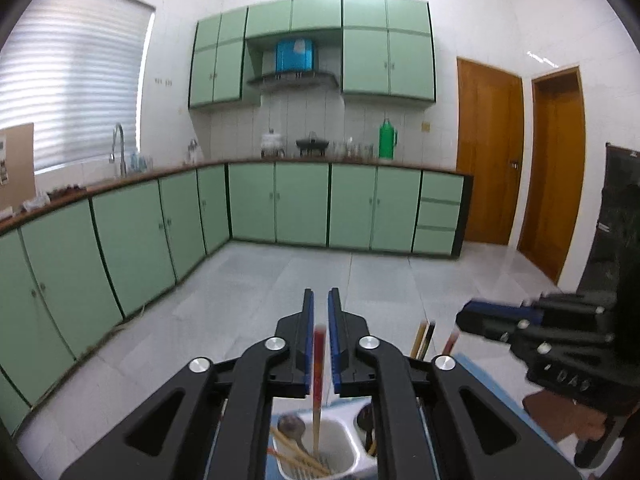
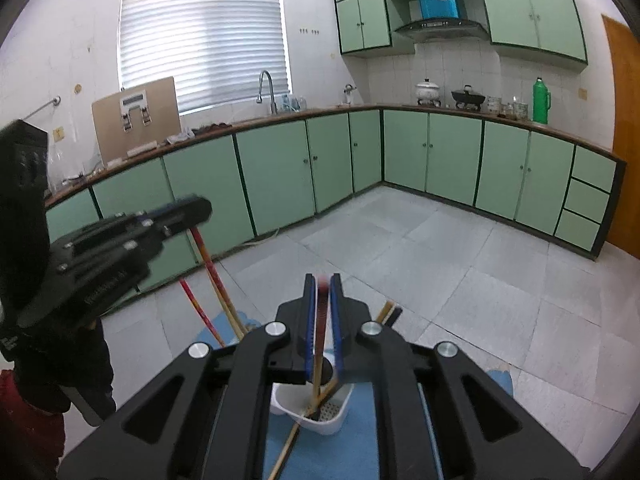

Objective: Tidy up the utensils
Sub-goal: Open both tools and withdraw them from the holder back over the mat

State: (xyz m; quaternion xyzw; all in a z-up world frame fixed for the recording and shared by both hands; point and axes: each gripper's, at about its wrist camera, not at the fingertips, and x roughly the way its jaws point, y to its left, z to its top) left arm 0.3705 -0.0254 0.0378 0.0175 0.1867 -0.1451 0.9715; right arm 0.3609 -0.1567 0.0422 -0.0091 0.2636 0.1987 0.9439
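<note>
In the left wrist view my left gripper [image 1: 321,294] hangs over a white utensil holder [image 1: 348,436]. A red-topped chopstick [image 1: 319,356] stands in the holder between the jaws, with a thin gap on each side, so the gripper is open. A spoon [image 1: 290,426] and more chopsticks lean in the same cup. My right gripper [image 1: 466,314] is at the right. In the right wrist view my right gripper [image 2: 322,278] is shut on another red-topped chopstick [image 2: 321,320], whose lower end reaches into the holder [image 2: 340,412]. My left gripper [image 2: 204,208] is at the left, above upright chopsticks [image 2: 210,268].
The holder stands on a blue mat [image 2: 352,448]. More chopstick tips [image 2: 386,312] stick up at the right. Beyond lie a grey tiled floor [image 2: 440,260], green base cabinets [image 2: 280,168] and wooden doors [image 1: 488,160]. A person's dark sleeve [image 2: 24,200] is at far left.
</note>
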